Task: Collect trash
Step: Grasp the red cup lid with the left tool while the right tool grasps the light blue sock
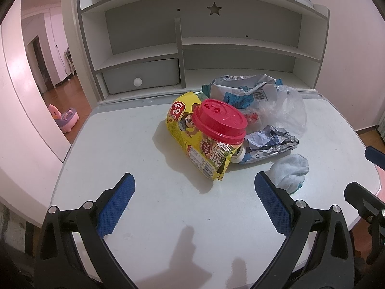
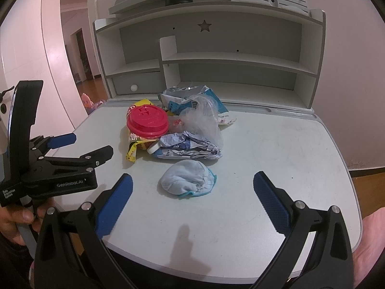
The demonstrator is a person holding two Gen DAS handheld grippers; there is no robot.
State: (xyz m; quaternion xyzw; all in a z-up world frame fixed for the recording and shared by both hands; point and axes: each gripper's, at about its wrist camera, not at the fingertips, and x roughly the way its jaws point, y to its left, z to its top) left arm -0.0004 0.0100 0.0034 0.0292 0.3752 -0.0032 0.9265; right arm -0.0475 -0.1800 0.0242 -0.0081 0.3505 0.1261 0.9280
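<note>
both my left gripper [image 1: 193, 187] and right gripper [image 2: 192, 187] hang wide open and empty over the desk [image 2: 276, 144], where the trash pile sits mid-desk, so i'd pinch the soft, light crumpled tissue [image 2: 187, 177] across its middle first.

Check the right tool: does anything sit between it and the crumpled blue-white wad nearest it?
Nothing visible does. The right tool is open, and only bare desk separates it from the wad; the other trash lies behind the wad.
</note>
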